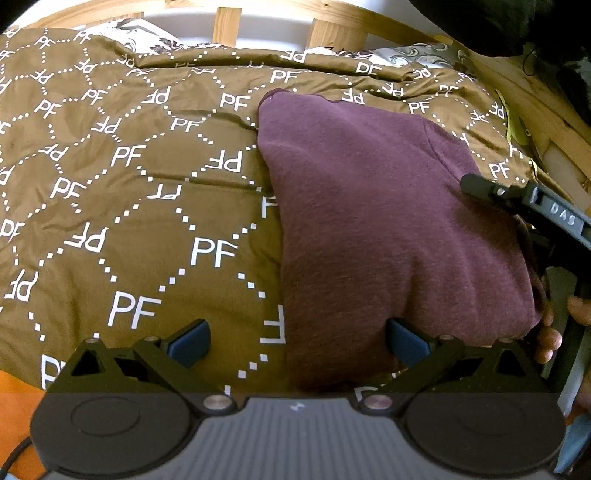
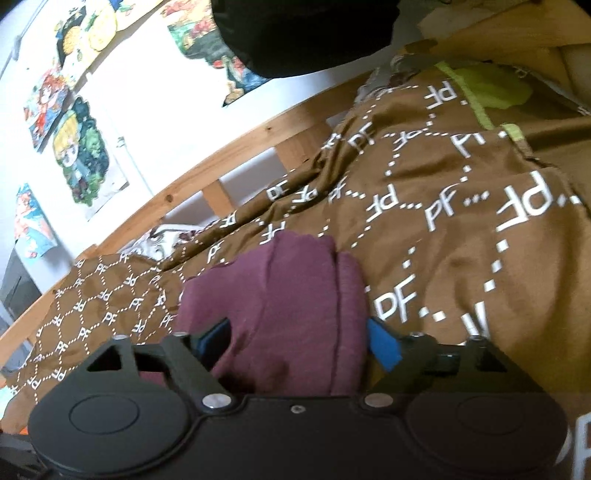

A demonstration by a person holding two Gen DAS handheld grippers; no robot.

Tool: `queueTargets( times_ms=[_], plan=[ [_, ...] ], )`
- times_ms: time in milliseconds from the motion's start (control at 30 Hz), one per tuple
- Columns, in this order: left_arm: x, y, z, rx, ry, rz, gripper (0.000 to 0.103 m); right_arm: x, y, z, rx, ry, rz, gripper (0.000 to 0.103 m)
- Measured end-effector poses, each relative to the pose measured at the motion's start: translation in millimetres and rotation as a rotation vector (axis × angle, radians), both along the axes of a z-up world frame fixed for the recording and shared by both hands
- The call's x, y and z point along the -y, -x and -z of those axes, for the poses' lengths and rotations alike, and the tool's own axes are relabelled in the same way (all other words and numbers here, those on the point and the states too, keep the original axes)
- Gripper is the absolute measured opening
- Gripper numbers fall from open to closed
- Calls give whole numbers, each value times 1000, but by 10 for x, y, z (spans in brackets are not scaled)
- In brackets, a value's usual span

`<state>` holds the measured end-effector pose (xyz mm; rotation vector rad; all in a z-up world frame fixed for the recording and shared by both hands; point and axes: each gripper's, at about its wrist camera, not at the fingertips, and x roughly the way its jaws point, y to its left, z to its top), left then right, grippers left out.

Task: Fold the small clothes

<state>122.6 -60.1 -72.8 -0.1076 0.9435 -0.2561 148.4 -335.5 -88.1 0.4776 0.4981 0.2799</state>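
Maroon knit garment [image 1: 388, 221], folded into a long bundle, lying on the brown printed bedspread [image 1: 129, 221] near its right edge, long axis running from the near edge toward the wooden headboard [image 1: 229, 20]. Left gripper [image 1: 297, 341] wide open, holding nothing, straddling the bundle's near-left corner. Right gripper [image 2: 299, 343] wide open too, cloth between the pads but unclamped; nearer hand for the next fold.

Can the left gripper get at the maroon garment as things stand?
Probably yes. The left gripper is open right at the garment's near edge on the bedspread, nothing between. The right gripper straddles another edge, clear of that path.
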Motion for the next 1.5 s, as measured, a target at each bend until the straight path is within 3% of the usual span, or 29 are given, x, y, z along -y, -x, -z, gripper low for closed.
queueTargets(
  times_ms=[233,633,867,1000,1133,1300,1500],
  plan=[
    [5,0,1,1,-1,-1,103,-141,-18,52,-17,115,-11,85],
    [2,2,5,4,0,0,103,-184,-15,105,-5,150,-26,90],
    [-76,-110,-104,-61,46,17,102,-216,-28,113,-4,171,-34,92],
    [-76,-175,-304,-4,56,42,102,-223,-33,116,-3,170,-45,95],
    [36,-264,-526,76,-20,121,102,-217,-39,117,-2,164,-59,97],
    [223,-373,-614,79,-115,229,102,-185,-44,116,-2,147,-61,97],
    [54,-538,-414,48,34,210,102,-167,-35,122,2,131,-63,98]
  ],
)
